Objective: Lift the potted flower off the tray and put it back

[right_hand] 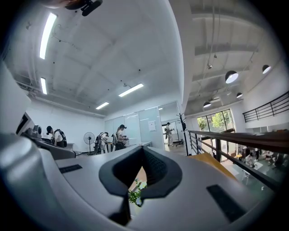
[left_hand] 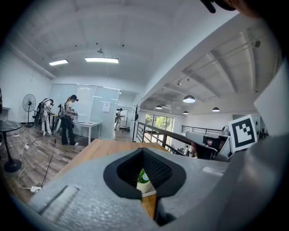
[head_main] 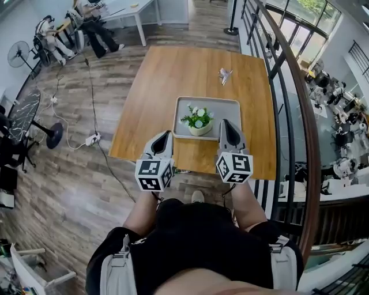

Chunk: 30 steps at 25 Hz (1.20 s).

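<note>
Lying beyond the tray (head_main: 185, 108), a small white object (head_main: 225, 75)

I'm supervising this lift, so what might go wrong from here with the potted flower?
The left gripper and right gripper are both shut; unopened, they would likely shove the potted flower across the tray rather than grasp it. Its leaves overhang the pot, so a high grip may crush them.

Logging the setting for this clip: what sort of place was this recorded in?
Probably an open-plan office or lab on an upper floor: a metal railing overlooks a lower level, glass partitions line the back, and other people work at a white desk.
</note>
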### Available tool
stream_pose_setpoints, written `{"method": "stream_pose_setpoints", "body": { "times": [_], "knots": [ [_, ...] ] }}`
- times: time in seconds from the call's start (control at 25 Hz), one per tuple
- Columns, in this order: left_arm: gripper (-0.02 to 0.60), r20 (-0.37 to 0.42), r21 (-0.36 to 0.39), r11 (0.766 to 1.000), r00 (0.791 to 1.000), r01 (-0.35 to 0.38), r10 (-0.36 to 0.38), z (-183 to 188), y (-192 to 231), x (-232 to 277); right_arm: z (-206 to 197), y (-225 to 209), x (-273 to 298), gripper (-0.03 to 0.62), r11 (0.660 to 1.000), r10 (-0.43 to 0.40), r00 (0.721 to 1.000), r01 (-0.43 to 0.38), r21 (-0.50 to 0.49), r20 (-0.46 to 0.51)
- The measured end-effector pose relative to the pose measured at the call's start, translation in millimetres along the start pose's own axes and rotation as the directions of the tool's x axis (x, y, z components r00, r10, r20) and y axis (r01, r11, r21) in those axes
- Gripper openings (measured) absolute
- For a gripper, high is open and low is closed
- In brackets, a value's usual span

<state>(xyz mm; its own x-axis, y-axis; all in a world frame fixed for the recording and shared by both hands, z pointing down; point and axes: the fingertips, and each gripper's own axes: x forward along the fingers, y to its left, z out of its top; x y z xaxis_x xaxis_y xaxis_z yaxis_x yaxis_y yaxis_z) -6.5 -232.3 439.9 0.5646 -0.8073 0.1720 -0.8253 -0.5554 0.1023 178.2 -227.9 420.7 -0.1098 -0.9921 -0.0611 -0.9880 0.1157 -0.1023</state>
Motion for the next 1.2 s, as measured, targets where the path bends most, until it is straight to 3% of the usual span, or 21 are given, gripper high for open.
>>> {"method": "stream_pose_setpoints", "body": {
  "times": [0.56, 0.6, 0.72, 0.88, 1.04, 1.2],
  "knots": [
    [0.012, -0.040, 0.007, 1.000, 0.999, 0.014, -0.014, 6, 50, 42, -2, 13, 59, 0.003, 0.998, -0.013, 1.000, 0.014, -0.060, 0.024],
    [0.012, -0.043, 0.005, 1.000, 0.999, 0.011, -0.011, 5, 54, 43, -2, 17, 63, 0.028, 0.998, -0.005, 0.999, 0.008, -0.068, 0.033],
    [0.012, -0.046, -0.007, 1.000, 0.999, 0.001, -0.001, 4, 66, 46, -7, 30, 76, 0.247, 0.997, 0.041, 0.999, -0.039, -0.063, 0.032],
    [0.012, -0.048, -0.012, 1.000, 0.999, -0.009, 0.009, 2, 73, 42, -22, 35, 89, 0.454, 0.997, 0.070, 0.998, -0.070, -0.040, -0.006],
    [0.012, -0.050, -0.021, 0.999, 0.998, -0.028, 0.027, -2, 83, 36, -48, 41, 98, 0.517, 0.993, 0.118, 0.990, -0.119, -0.011, -0.075],
    [0.012, -0.056, -0.030, 0.998, 0.997, -0.047, 0.045, -6, 93, 32, -74, 44, 103, 0.538, 0.992, 0.113, 0.983, -0.119, -0.032, -0.142]
  ]
}}
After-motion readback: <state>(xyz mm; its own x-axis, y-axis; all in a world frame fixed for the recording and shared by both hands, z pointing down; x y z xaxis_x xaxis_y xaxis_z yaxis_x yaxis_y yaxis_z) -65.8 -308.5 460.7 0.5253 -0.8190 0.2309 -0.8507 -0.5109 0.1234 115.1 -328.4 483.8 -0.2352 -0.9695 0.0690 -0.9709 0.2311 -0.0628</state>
